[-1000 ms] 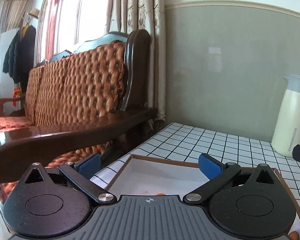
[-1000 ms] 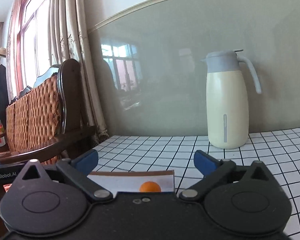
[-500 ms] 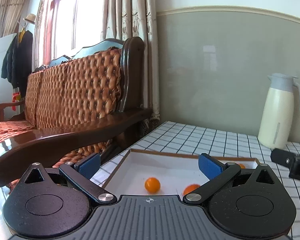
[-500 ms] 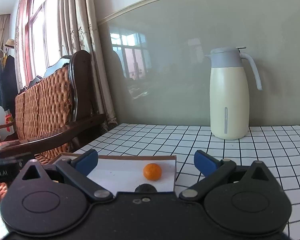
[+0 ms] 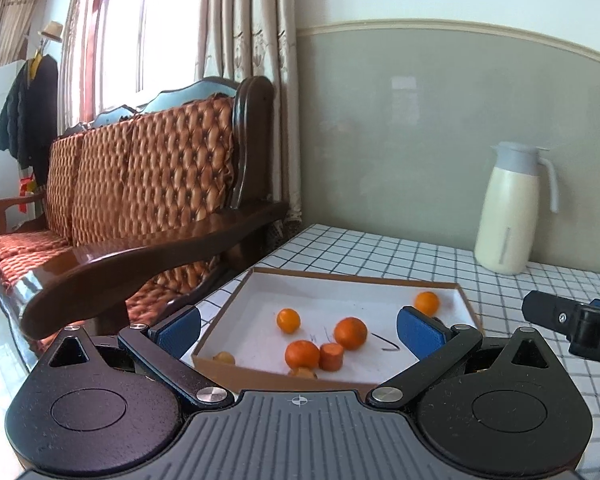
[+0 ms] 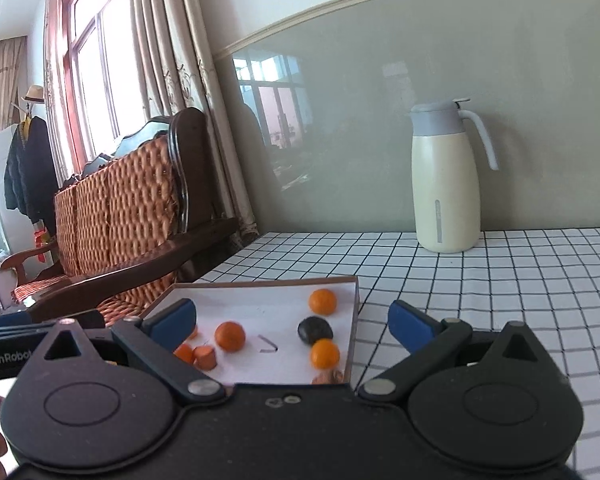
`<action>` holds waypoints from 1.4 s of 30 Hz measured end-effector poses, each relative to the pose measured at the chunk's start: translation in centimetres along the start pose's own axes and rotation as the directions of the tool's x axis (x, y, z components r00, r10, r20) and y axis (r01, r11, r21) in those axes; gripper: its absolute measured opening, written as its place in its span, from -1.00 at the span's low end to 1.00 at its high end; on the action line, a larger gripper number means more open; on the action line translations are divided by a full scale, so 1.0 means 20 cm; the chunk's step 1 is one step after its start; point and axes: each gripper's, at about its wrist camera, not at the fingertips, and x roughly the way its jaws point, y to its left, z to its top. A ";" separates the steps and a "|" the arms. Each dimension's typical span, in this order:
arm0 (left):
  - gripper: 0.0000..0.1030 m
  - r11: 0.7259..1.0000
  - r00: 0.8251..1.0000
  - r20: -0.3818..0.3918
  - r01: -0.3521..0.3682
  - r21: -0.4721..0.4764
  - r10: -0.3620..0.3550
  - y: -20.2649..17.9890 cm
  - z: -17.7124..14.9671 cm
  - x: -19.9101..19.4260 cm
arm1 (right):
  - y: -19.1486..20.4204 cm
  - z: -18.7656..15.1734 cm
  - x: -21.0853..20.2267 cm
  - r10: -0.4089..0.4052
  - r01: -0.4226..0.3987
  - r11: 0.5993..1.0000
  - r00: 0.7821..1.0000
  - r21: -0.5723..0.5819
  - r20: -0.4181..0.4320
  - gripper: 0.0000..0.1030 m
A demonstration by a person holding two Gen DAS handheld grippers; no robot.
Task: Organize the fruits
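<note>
A shallow cardboard tray [image 5: 342, 277] with a white floor lies on the checked tablecloth. Several small oranges [image 5: 350, 332] sit in it, along with a cut carrot piece [image 5: 331, 356]. In the right wrist view the same tray [image 6: 354, 316] also holds a dark plum-like fruit [image 6: 314, 330] between two oranges [image 6: 322, 301]. My left gripper [image 5: 298, 330] hovers open over the tray's near edge with nothing between its blue pads. My right gripper [image 6: 292, 318] is open too, above the tray's near right corner. Its black tip [image 5: 556, 314] shows at the right of the left wrist view.
A cream thermos jug [image 6: 446, 178] with a grey lid stands at the back of the table by the wall. A wooden sofa [image 5: 148, 208] with quilted orange cushions borders the table's left edge. Curtains and a window lie behind it.
Both views have tilted down and pulled back, so the tray and its fruits, mostly hidden a second ago, now show. Both grippers stay open.
</note>
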 end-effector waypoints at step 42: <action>1.00 0.997 0.997 0.009 0.077 0.021 -0.077 0.04 -0.08 -0.58 | 0.13 -0.10 -0.52 -0.082 0.083 0.996 0.996 -0.029 0.045 0.88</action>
